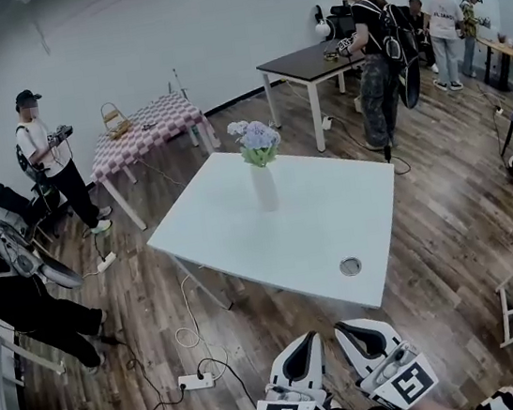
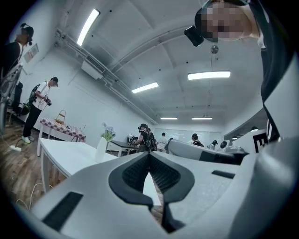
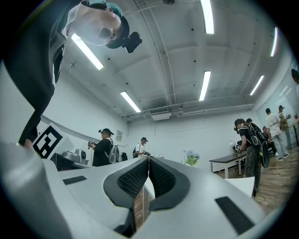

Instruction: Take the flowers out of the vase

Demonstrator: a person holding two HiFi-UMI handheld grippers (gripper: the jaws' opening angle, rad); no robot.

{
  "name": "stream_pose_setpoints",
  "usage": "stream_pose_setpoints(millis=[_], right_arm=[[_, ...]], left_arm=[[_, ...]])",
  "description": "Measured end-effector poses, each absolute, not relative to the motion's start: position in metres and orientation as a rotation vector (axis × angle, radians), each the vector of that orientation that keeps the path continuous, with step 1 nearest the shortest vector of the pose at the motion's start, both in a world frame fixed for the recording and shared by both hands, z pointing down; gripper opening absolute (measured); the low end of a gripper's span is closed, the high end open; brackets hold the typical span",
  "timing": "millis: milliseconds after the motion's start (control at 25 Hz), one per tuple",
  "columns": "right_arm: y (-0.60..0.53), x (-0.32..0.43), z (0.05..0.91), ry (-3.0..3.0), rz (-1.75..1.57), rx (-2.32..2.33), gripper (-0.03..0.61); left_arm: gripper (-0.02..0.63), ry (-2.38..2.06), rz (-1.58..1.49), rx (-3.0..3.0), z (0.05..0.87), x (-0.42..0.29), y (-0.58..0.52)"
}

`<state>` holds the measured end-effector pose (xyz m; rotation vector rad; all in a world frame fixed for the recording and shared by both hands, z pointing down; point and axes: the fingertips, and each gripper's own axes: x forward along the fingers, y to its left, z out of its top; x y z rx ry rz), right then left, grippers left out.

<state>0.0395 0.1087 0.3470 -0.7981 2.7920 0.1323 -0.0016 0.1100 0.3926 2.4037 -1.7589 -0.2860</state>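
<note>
Flowers (image 1: 257, 139), pale lilac-blue heads over green leaves, upright in slim white vase (image 1: 264, 189), roughly mid white table (image 1: 333, 207), toward its far side. Only other item on top: small round object (image 1: 350, 266) near front right corner, well apart.

Bottom of head view: left gripper (image 1: 307, 338) and right gripper (image 1: 344, 329) side by side, short of table's near edge, well apart from vase. Both clenched on nothing, pads pressed together at tips in each gripper view, no stem or anything else between. Task not begun, flowers fully in vase.

Handling, as judgement only: bunch probably light; real or artificial, can't tell. Heads soft, easy to crush or shed. Stems likely thin and bendy. Vase tall and narrow, probably ceramic or glass, so tippy, breakable, likely smooth and slippery.

Where to grip: base of bunch right above vase rim, under blooms, never on blooms. Needs jaws opened first. Probably best with one gripper steadying vase body low down, other pinching bundled stems and lifting straight up, to avoid dragging or toppling vase. Main risks: stems snagging in narrow neck, vase coming up with them, loose stems slipping out of pinch.
</note>
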Motion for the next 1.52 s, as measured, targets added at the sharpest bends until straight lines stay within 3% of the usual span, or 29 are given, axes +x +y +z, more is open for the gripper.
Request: stream_pose_setpoints(millis=[1520], right_arm=[[0.045,-0.016,0.353,2.828,0.148,-0.737,0.018]], left_arm=[[0.005,-1.783,-0.298,2.391,0.395,-0.048,0.04]])
